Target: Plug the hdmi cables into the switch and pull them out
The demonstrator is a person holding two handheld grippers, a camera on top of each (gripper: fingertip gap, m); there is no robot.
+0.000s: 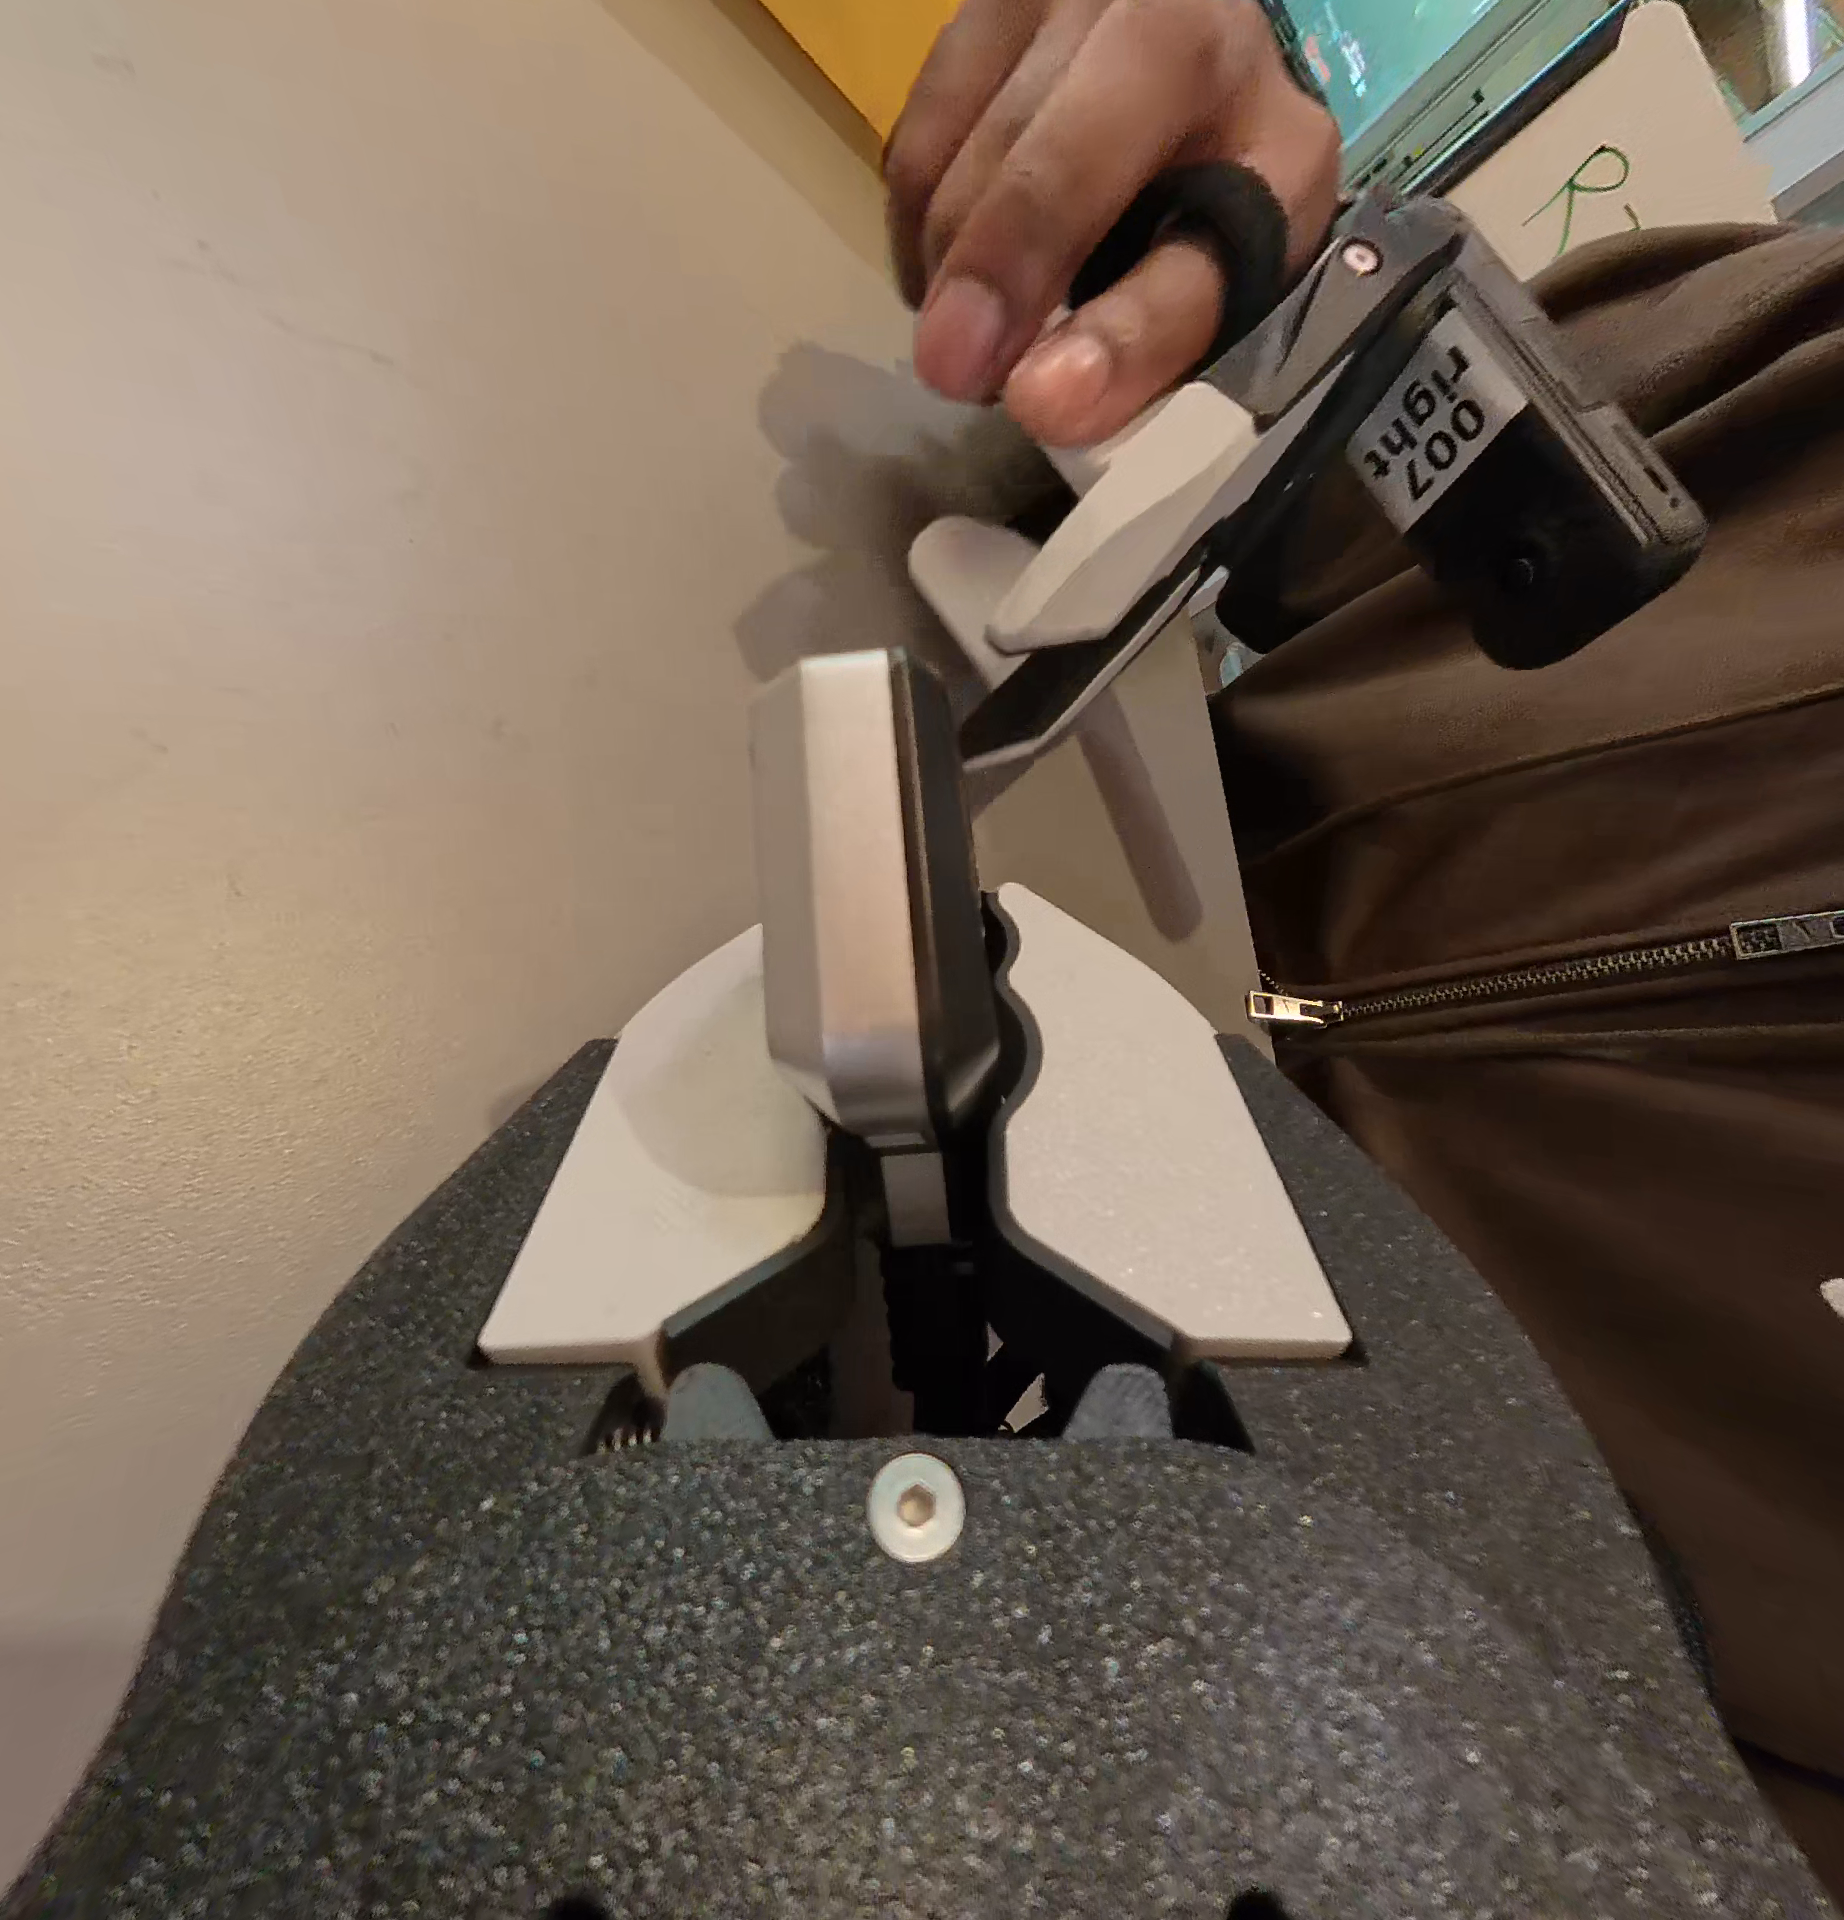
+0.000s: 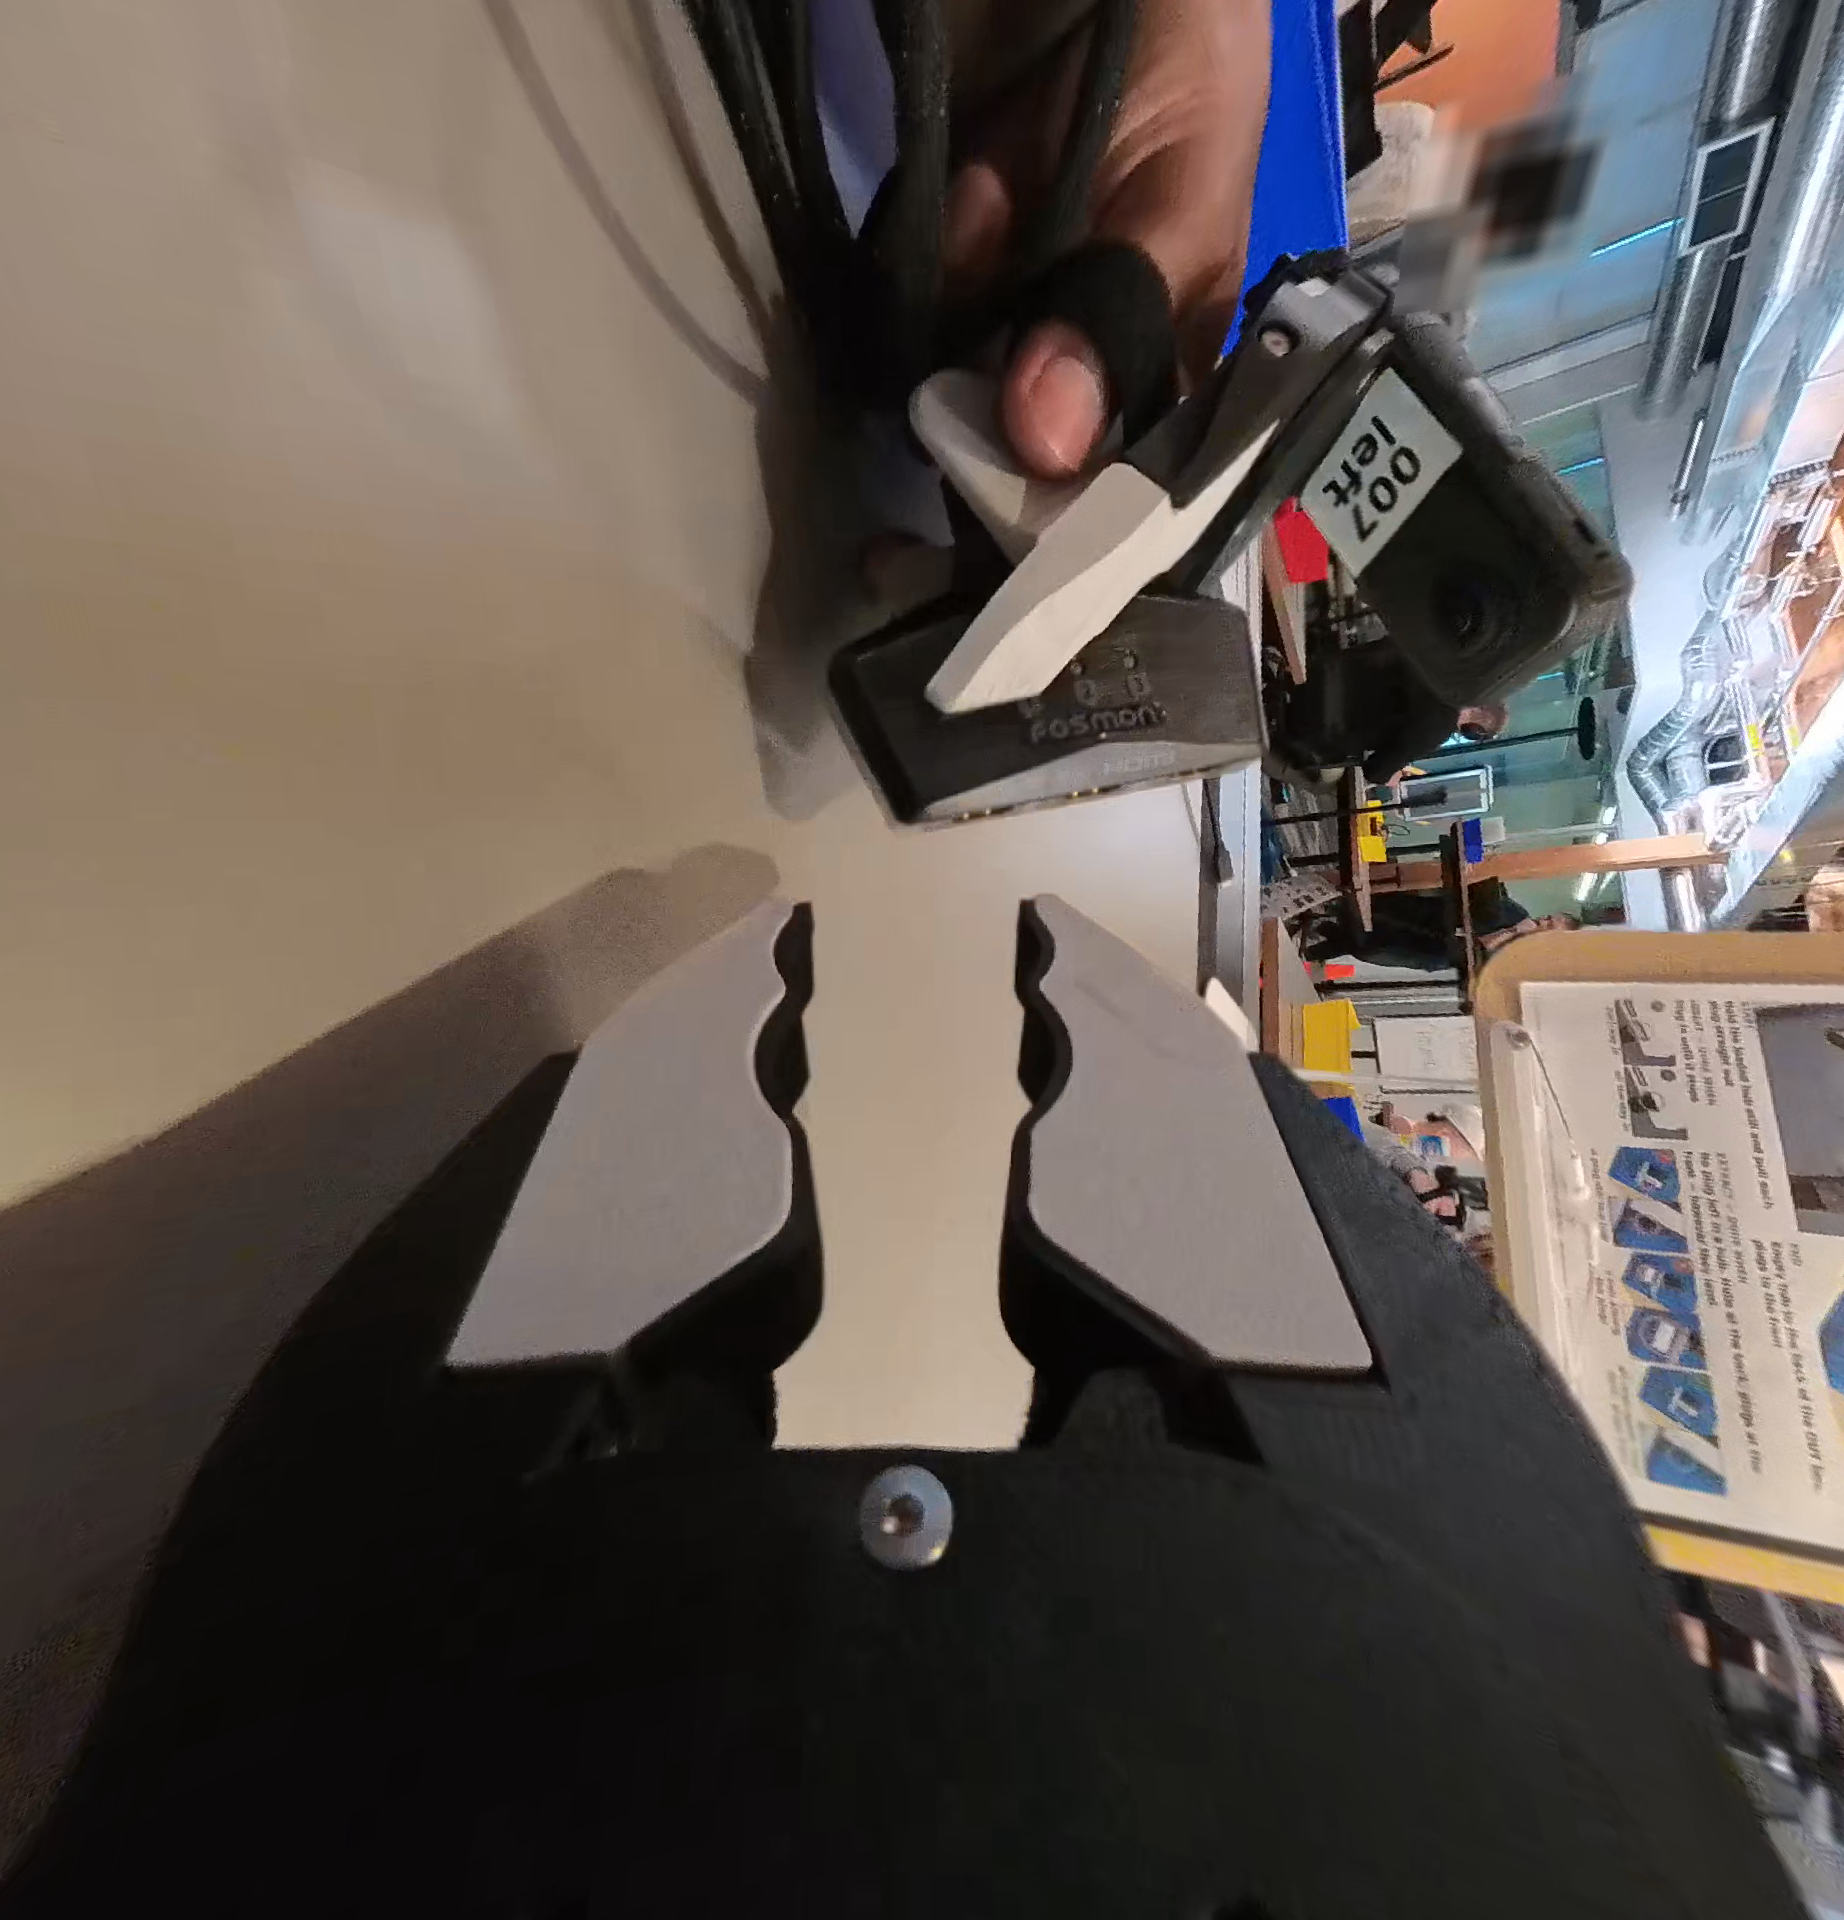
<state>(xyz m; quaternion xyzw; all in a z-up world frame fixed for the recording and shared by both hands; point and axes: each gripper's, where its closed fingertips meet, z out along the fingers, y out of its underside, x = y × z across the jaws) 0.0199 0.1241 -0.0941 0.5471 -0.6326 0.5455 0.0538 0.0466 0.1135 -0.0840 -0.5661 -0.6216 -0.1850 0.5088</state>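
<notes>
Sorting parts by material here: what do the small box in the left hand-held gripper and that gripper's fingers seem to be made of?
The small box looks like brushed metal, probably aluminium, with a black, likely plastic face: silvery streaked sheen, matte dark side. The fingers of the left hand-held gripper look like matte grey printed plastic with black wavy pads, possibly rubber.

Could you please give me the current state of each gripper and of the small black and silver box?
left gripper: shut on the box, held in a hand
black and silver box: clamped between the left fingers, off the table
right gripper: open, nothing between its fingers
beige table: bare beneath the grippers
</notes>
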